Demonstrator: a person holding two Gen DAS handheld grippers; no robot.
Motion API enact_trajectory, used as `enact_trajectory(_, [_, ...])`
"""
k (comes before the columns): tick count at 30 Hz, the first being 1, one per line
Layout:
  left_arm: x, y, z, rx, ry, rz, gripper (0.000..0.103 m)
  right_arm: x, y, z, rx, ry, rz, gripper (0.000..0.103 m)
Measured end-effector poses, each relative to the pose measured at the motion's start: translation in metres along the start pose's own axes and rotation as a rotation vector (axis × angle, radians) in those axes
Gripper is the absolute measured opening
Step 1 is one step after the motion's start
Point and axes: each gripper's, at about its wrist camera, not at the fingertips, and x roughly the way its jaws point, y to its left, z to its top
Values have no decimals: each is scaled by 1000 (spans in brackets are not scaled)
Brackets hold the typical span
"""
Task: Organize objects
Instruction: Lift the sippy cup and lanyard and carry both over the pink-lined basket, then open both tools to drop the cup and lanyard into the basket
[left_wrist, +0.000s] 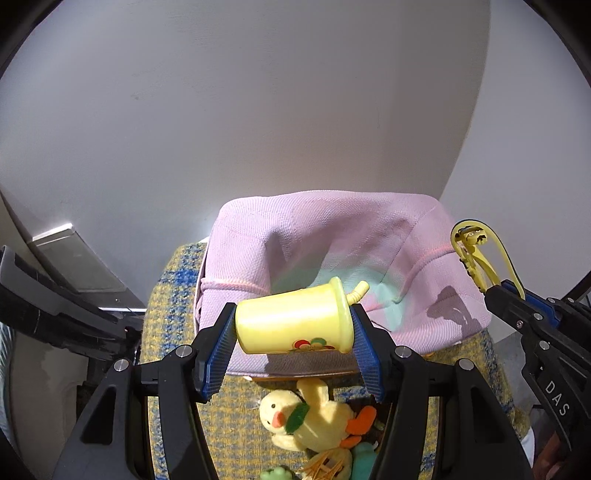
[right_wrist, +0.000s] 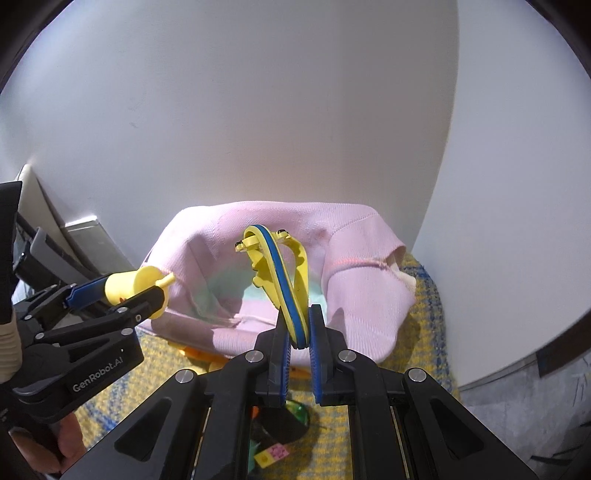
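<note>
Nearest the left camera, several toys lie loose on the yellow-and-blue checked cloth (left_wrist: 173, 295) that covers the tabletop: one plush duck (left_wrist: 310, 417) with orange feet and a green patch at its neck, one small green piece (left_wrist: 275, 473) at the bottom edge, one mint-green item (left_wrist: 364, 458) beside the duck, and a bundle of thin tan sticks (left_wrist: 327, 463). The right camera shows, under its own tool, one small pink-and-yellow block (right_wrist: 271, 455) and something green and translucent (right_wrist: 300, 410), partly hidden. These, by my reading, are what is left to put away.

A little farther on, the left tool (left_wrist: 295, 325) is clamped on one yellow toy cup (left_wrist: 295, 319) with a bendy straw, held on its side just over the near rim of the pink fabric bin (left_wrist: 258, 229). The right tool (right_wrist: 300, 332) is closed tight on one yellow-and-blue looped toy (right_wrist: 280, 273), which stands up from its tips over the bin's opening.

Beyond them, the bin is the only container in view; its floor, pale mint and pink, shows nothing lying in it where visible, though the cup and the looped toy hide part of it. Something orange pokes out from beneath its near edge in the right view; what it is cannot be told.

So the sorting looks to be at an early stage: two things are in hand and poised for the bin, none visibly dropped in, and at least six lie outside it. Behind the bin stands only a plain white wall (left_wrist: 258, 110).
</note>
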Motion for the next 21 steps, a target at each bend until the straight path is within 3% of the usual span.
enact_trajectory(17, [29,1,22,13,28,15,59,39,0,27,-29,47,2,10])
enact_trajectory(18, [30,2,23,15,35,18,63,40,0,27,-29,51,1,10])
enact_trajectory(20, [28,3,24,9,37,36,79,39,1,28,-29,50,-5,15])
enact_trajectory(21, [26,5,23,3,30,41,87,39,1,27,-30,47,-13,28])
